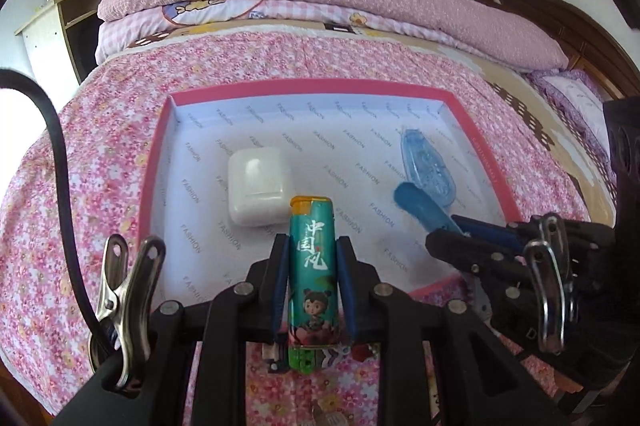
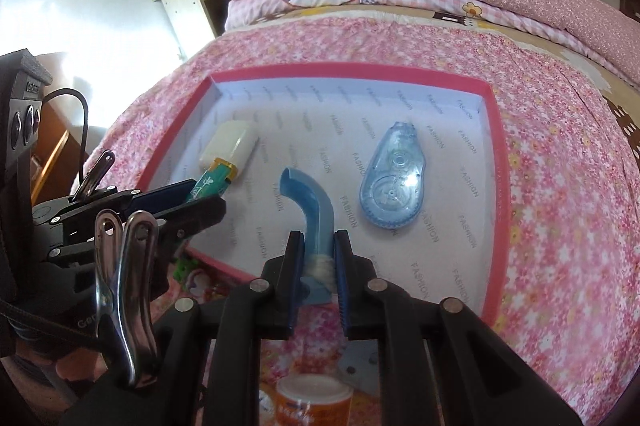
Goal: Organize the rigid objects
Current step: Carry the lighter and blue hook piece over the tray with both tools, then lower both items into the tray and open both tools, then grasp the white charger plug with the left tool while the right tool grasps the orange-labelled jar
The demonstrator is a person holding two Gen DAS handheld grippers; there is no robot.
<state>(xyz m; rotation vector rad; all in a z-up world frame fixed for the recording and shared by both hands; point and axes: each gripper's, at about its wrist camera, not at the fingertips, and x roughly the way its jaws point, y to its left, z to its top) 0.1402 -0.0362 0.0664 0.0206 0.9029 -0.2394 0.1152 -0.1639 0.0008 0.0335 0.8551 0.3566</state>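
Both grippers tilt down over the pink-rimmed tray (image 1: 476, 122). The left gripper (image 1: 313, 250) clamps a glossy teal lighter (image 1: 312, 266) at lower centre; the right gripper (image 2: 318, 246) grips a curved blue plastic tube (image 2: 310, 202).

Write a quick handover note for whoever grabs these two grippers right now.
Left gripper: shut on the teal lighter, over the pink-rimmed box's near edge.
Right gripper: shut on the blue curved piece, also over the box.
Done: white case and blue tape dispenser lie inside the box.
Left: set down both held things; an orange-labelled jar sits outside the box.
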